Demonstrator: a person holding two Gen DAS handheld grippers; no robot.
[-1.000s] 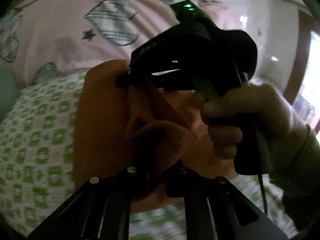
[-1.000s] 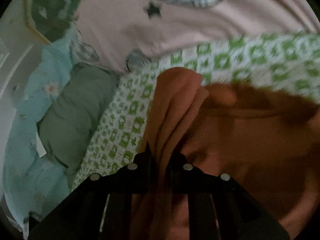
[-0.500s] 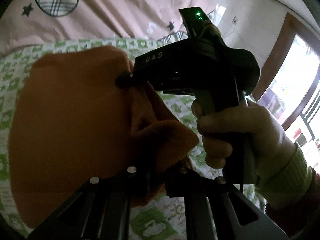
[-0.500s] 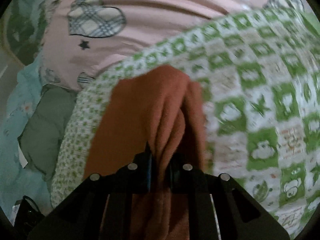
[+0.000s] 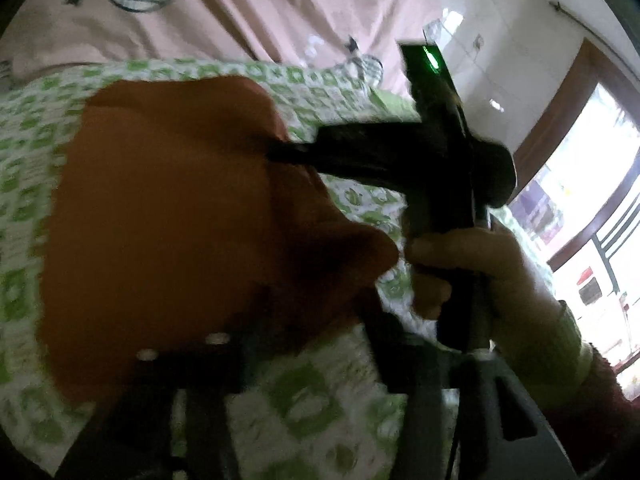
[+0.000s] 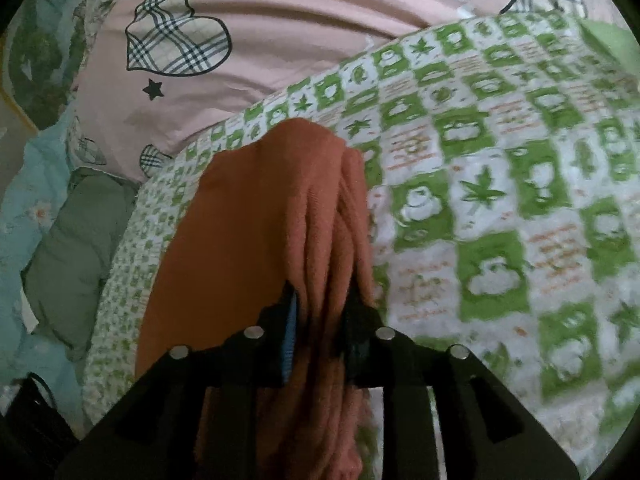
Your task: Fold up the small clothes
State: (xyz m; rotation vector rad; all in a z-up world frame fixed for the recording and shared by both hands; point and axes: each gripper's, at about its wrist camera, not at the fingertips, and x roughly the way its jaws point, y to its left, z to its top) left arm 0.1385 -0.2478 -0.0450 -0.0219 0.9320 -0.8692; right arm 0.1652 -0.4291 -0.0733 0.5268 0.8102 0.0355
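Note:
An orange-brown knit garment (image 5: 168,216) lies on a green-and-white checked blanket (image 5: 304,404). My left gripper (image 5: 308,320) is near its lower right corner, and its jaws now stand apart; the view is blurred. My right gripper (image 6: 318,304) is shut on a bunched fold of the same garment (image 6: 248,216) and holds it over the blanket (image 6: 500,200). The right gripper also shows in the left wrist view (image 5: 280,156), its tips pinching the garment's far right edge.
A pink sheet with plaid hearts (image 6: 256,40) lies behind the blanket. A grey-green pillow (image 6: 76,248) and light blue bedding (image 6: 28,184) lie to the left. A bright window (image 5: 592,184) and wooden frame are at the right.
Both grippers carried the garment's edge over, so it now lies folded on the blanket. The left jaws have spread apart from the corner they held. The right gripper stays clamped.

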